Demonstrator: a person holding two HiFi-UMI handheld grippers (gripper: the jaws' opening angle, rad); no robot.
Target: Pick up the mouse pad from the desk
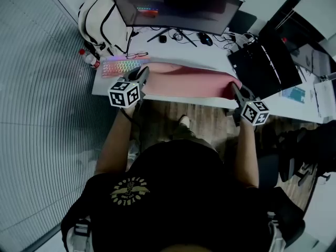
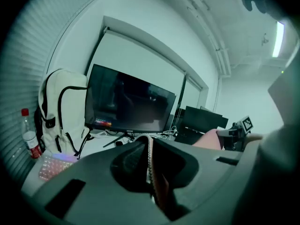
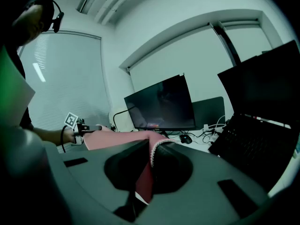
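A long pink mouse pad point(image 1: 189, 80) hangs lifted above the front of the white desk point(image 1: 210, 56), stretched between my two grippers. My left gripper point(image 1: 140, 75) is shut on the pad's left end, and its own view shows the pad's thin edge point(image 2: 151, 163) pinched between the jaws. My right gripper point(image 1: 234, 91) is shut on the right end, where the pink mouse pad point(image 3: 146, 177) shows between the jaws. From the right gripper view the pink sheet point(image 3: 112, 138) runs across to the left gripper point(image 3: 77, 125). In the left gripper view, the pad's far end point(image 2: 210, 138) reaches the right gripper point(image 2: 233, 131).
On the desk stand a curved dark monitor point(image 1: 176, 4), a backlit keyboard point(image 1: 122, 67), a black mouse point(image 1: 205, 38), cables and an open black laptop point(image 1: 265, 64). A white backpack point(image 1: 102, 22) and a red-capped bottle point(image 1: 90, 59) are at the left end. Papers point(image 1: 315, 98) lie at the right.
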